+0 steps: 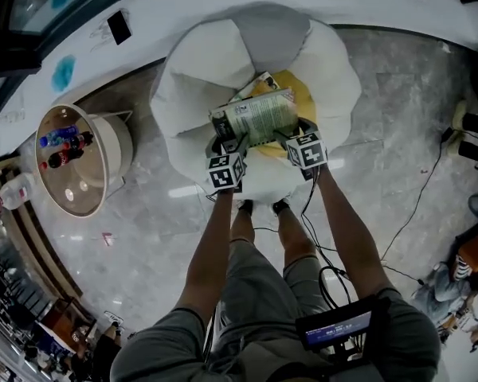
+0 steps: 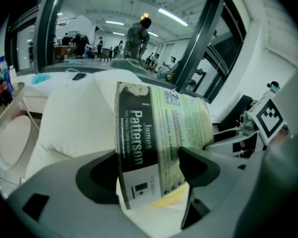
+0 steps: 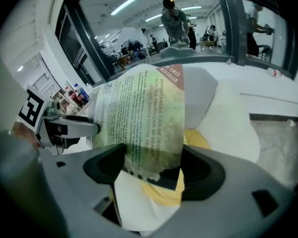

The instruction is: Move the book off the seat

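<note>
White seat [image 1: 199, 62] under the book [image 1: 259, 116]
Left hand-held gripper [image 2: 149, 167] pinches its spine, right hand-held gripper [image 3: 151, 170] the open edge; long axis points forward along the jaws

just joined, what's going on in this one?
A person has a gripper in each hand, and both are clamped on one paperback book. The left gripper grips the spine end and the right gripper the opposite edge. The book is held above the white cushioned seat, over its yellow cushion, so it has not been moved clear of the seat yet. A round side table with bottles stands to the left.
</note>
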`<state>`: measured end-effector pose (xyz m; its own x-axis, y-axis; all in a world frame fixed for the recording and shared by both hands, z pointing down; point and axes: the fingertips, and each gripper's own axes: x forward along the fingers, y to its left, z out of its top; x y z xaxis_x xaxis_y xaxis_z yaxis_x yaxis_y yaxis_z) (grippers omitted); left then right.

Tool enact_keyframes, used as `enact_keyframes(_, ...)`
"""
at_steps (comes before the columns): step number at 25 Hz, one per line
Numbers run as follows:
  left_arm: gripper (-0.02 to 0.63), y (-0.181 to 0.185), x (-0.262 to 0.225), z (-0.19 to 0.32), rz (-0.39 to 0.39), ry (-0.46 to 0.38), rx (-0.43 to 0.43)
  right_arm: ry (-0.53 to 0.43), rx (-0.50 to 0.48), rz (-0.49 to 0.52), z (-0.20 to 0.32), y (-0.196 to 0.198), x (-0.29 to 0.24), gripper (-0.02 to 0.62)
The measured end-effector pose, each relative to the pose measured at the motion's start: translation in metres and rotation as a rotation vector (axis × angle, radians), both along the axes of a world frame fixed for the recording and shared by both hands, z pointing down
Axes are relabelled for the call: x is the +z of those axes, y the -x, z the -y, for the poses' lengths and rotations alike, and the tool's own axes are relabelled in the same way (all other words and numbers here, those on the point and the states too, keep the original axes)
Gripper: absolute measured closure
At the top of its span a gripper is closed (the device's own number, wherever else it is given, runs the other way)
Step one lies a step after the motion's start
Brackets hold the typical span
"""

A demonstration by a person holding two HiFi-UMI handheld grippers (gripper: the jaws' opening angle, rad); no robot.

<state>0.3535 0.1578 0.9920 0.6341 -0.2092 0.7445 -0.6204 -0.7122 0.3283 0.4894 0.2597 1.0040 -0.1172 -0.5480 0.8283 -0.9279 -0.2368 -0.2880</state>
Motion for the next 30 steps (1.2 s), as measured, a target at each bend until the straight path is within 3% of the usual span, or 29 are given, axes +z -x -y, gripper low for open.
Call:
enact_keyframes(5, 0.224, 0.000, -0.101, 0.008, -0.046, -0.082, 0.004, -0.057, 0.022, -0.054, 0.009, 0.000, -0.100, 0.245)
enact_keyframes(14, 0.225, -0.011, -0.298, 0.063, -0.183, -0.272, -0.032, -0.258, -0.005, -0.188, 0.072, -0.017, -0.297, 0.245)
enact_keyframes(23, 0.231, 0.000, -0.481, 0.053, -0.294, -0.404, 0.019, -0.385, 0.040, -0.281, 0.056, -0.004, -0.481, 0.245)
enact_keyframes(30, 0.236, -0.028, -0.593, 0.036, -0.384, -0.523, 0.110, -0.480, 0.114, -0.353, 0.030, -0.025, -0.588, 0.245)
